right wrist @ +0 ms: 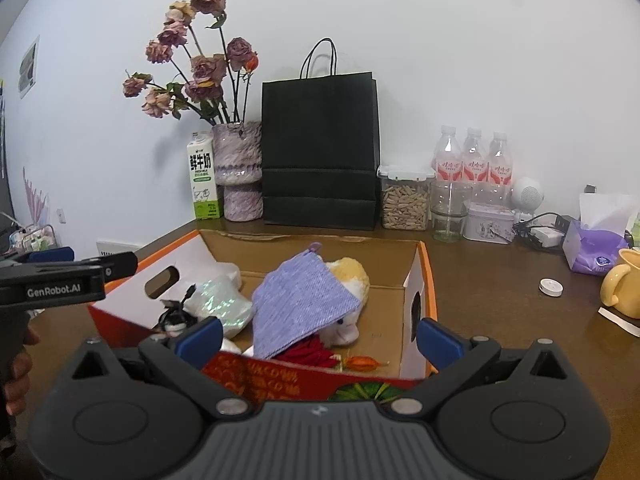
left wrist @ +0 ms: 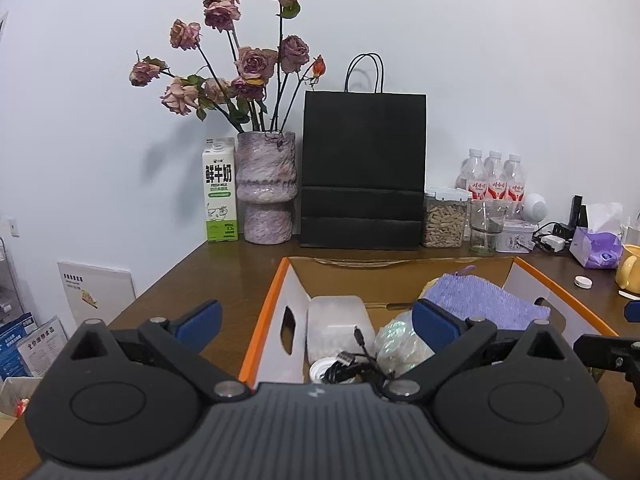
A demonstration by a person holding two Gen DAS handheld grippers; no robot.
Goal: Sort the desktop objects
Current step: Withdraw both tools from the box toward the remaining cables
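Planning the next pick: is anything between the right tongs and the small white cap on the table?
Nothing visible. The white cap lies alone on bare table, right of the box; the right tongs are open.

An open-topped cardboard box [right wrist: 422,276] is sitting mid-table, crowded with a purple cloth [right wrist: 304,300], plush toy [right wrist: 352,276] and cables [left wrist: 348,368]; bare tabletop [right wrist: 500,300] is lying free to its right; a black bag [right wrist: 320,152], vase [right wrist: 238,168] and 3 bottles [right wrist: 474,160] are blocking the wall side.

The purple cloth [right wrist: 304,300] is covering most of the plush toy [right wrist: 352,280], and the yellow mug [right wrist: 624,288] is getting cropped at the desk's right edge.
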